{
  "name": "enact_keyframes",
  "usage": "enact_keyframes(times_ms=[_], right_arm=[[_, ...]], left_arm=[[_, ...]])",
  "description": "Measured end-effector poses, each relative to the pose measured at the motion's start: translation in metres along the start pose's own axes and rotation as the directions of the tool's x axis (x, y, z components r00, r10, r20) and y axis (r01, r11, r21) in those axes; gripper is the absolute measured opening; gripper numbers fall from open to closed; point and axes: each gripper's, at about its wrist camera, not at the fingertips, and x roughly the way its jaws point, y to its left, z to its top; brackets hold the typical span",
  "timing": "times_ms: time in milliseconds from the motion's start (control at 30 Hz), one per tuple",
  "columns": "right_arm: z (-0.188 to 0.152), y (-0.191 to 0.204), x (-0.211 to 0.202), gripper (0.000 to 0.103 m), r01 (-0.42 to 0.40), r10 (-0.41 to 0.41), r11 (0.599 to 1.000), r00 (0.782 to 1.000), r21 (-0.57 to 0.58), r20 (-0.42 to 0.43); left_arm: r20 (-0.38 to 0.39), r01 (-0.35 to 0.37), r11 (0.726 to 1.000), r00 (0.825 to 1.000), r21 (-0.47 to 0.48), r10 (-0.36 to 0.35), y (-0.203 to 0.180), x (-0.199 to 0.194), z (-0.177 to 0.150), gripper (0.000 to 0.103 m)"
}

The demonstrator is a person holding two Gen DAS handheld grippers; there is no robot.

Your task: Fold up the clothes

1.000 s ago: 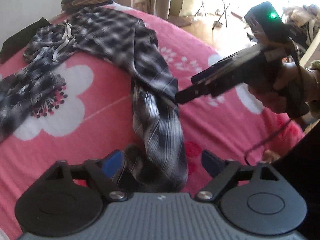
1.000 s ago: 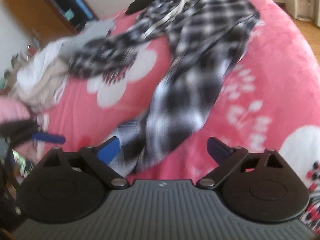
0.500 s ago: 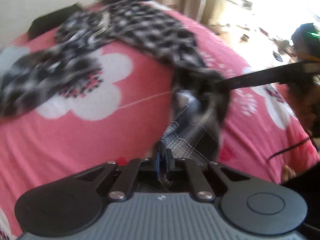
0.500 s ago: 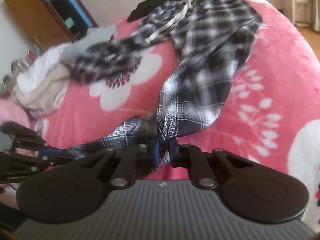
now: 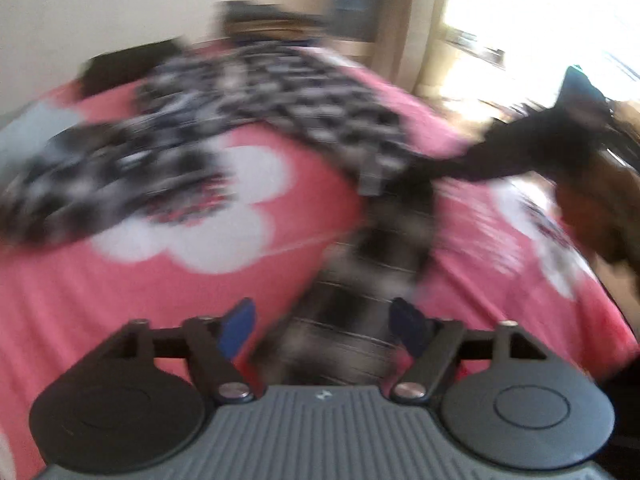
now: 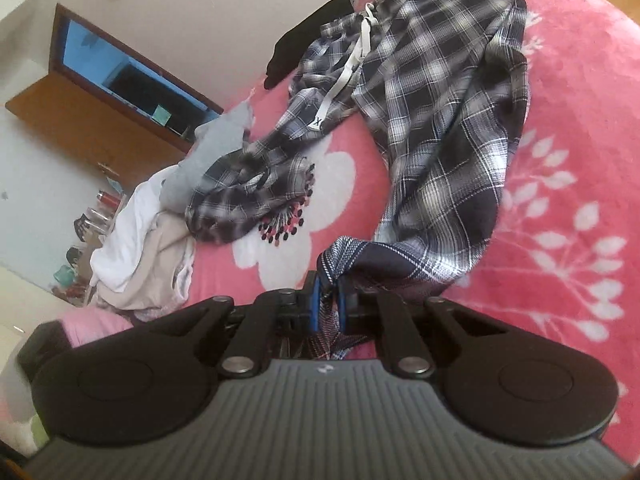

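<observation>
Left wrist view: the picture was heavily blurred. The left tool (image 5: pixel 322 330) was seen with its jaws wide apart, having just been opening, and the hem of the trousers (image 5: pixel 304 128) lay between the pads without being pressed. The trousers were spread across the bed (image 5: pixel 120 280), waist at the far end, one leg running down toward the tool. The right tool (image 5: pixel 516 152) was seen to the right of that leg, reaching in to its edge; its jaws could not be made out here.

Right wrist view: the right tool (image 6: pixel 329 300) was seen nearly closed, its blue pads pinched on a corner of the trouser hem (image 6: pixel 352 254). The trousers (image 6: pixel 440 120) lay beyond it on the bed (image 6: pixel 568 112), the white drawstring (image 6: pixel 346 76) at the waist, the other leg crumpled to the left of the held one. A pile of clothes (image 6: pixel 140 248) was seen left of the trousers.

The step was judged to be straightening the leg. The hem should be regripped by the left tool at the opposite corner, then drawn taut and flat before any fold is made.
</observation>
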Motion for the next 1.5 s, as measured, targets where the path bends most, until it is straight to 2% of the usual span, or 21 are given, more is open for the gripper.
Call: enact_keyframes(times_ms=[67, 100, 200, 267, 367, 400, 433, 467, 500, 533, 567, 667, 767, 867, 967, 1133, 1200, 1300, 1367, 1433, 1500], right_arm=[[0.003, -0.002, 0.005, 0.007, -0.019, 0.019, 1.000, 1.000, 0.025, -0.003], [0.005, -0.002, 0.007, 0.007, -0.030, 0.030, 0.999, 1.000, 0.038, -0.003], [0.011, 0.000, 0.012, 0.007, -0.054, 0.054, 0.997, 0.999, 0.058, 0.006], [0.015, 0.003, 0.014, 0.007, -0.067, 0.066, 0.996, 0.998, 0.065, 0.014], [0.018, 0.008, 0.014, 0.007, -0.079, 0.078, 0.995, 0.997, 0.053, 0.019], [0.019, 0.010, 0.014, 0.007, -0.083, 0.082, 0.995, 0.996, 0.045, 0.020], [0.021, 0.013, 0.012, 0.007, -0.091, 0.090, 0.995, 0.996, 0.038, 0.024], [0.023, 0.015, 0.010, 0.007, -0.103, 0.102, 0.994, 0.994, 0.031, 0.028], [0.025, 0.018, 0.009, 0.007, -0.115, 0.115, 0.993, 0.993, 0.025, 0.033], [0.027, 0.022, 0.007, 0.007, -0.128, 0.127, 0.992, 0.991, 0.017, 0.036], [0.029, 0.025, 0.007, 0.007, -0.139, 0.138, 0.990, 0.990, 0.009, 0.037], [0.031, 0.034, 0.011, 0.007, -0.161, 0.161, 0.987, 0.987, -0.022, 0.016], [0.022, 0.037, 0.025, 0.007, -0.145, 0.143, 0.988, 0.989, -0.059, -0.041], [0.001, 0.032, 0.051, 0.011, -0.086, 0.072, 0.991, 0.988, -0.099, -0.139], [-0.019, 0.023, 0.069, 0.012, -0.041, 0.011, 0.994, 0.959, -0.099, -0.282], [-0.019, 0.024, 0.032, 0.022, -0.136, 0.096, 0.979, 0.965, -0.153, -0.246], [-0.009, 0.016, 0.009, 0.029, -0.155, 0.129, 0.977, 0.976, -0.146, -0.174], [0.010, -0.010, -0.015, 0.031, -0.030, 0.025, 0.995, 0.999, -0.098, -0.046], [0.023, -0.035, -0.020, 0.031, 0.094, -0.093, 0.995, 0.995, -0.033, 0.018], [0.033, -0.058, -0.020, 0.031, 0.183, -0.184, 0.983, 0.981, 0.022, 0.068], [0.036, -0.072, -0.015, 0.030, 0.199, -0.204, 0.978, 0.976, 0.060, 0.080]], left_arm=[[-0.027, 0.019, 0.995, 0.999, 0.099, -0.016, -0.018, 0.006, -0.004, 0.087], [-0.045, -0.027, 0.989, 0.998, 0.144, 0.034, -0.027, 0.015, -0.006, 0.086], [-0.103, -0.113, 0.976, 0.986, 0.186, 0.134, -0.035, 0.039, -0.011, 0.053], [-0.143, -0.076, 0.995, 0.986, 0.068, 0.085, -0.021, 0.045, -0.010, 0.020], [-0.165, 0.015, 0.995, 0.986, -0.094, -0.031, -0.002, 0.044, -0.005, 0.011], [-0.166, 0.094, 0.978, 0.978, -0.184, -0.125, 0.004, 0.043, -0.004, 0.010], [-0.158, 0.173, 0.946, 0.962, -0.275, -0.222, 0.011, 0.042, -0.003, 0.010], [-0.131, 0.271, 0.881, 0.930, -0.388, -0.344, 0.019, 0.042, -0.005, 0.010], [-0.079, 0.372, 0.786, 0.881, -0.493, -0.466, 0.024, 0.044, -0.008, 0.010], [-0.002, 0.474, 0.664, 0.813, -0.578, -0.582, 0.024, 0.046, -0.012, 0.010], [0.061, 0.544, 0.567, 0.752, -0.618, -0.656, 0.021, 0.050, -0.014, 0.011], [0.092, 0.610, 0.453, 0.655, -0.650, -0.750, 0.009, 0.065, -0.017, 0.025], [-0.017, 0.544, 0.527, 0.685, -0.653, -0.728, 0.003, 0.082, -0.026, 0.039], [-0.154, 0.467, 0.622, 0.709, -0.629, -0.688, 0.000, 0.093, -0.038, 0.042], [-0.221, 0.448, 0.685, 0.721, -0.574, -0.656, -0.003, 0.088, -0.044, 0.051], [-0.249, 0.507, 0.707, 0.696, -0.493, -0.673, -0.001, 0.070, -0.042, 0.063], [-0.248, 0.499, 0.720, 0.711, -0.482, -0.658, 0.007, 0.067, -0.040, 0.063], [-0.224, 0.462, 0.719, 0.738, -0.519, -0.636, 0.024, 0.069, -0.038, 0.063], [-0.207, 0.435, 0.707, 0.752, -0.558, -0.626, 0.032, 0.071, -0.043, 0.063], [-0.203, 0.405, 0.681, 0.751, -0.611, -0.628, 0.034, 0.077, -0.047, 0.061], [-0.201, 0.385, 0.663, 0.750, -0.642, -0.630, 0.032, 0.078, -0.049, 0.058]])
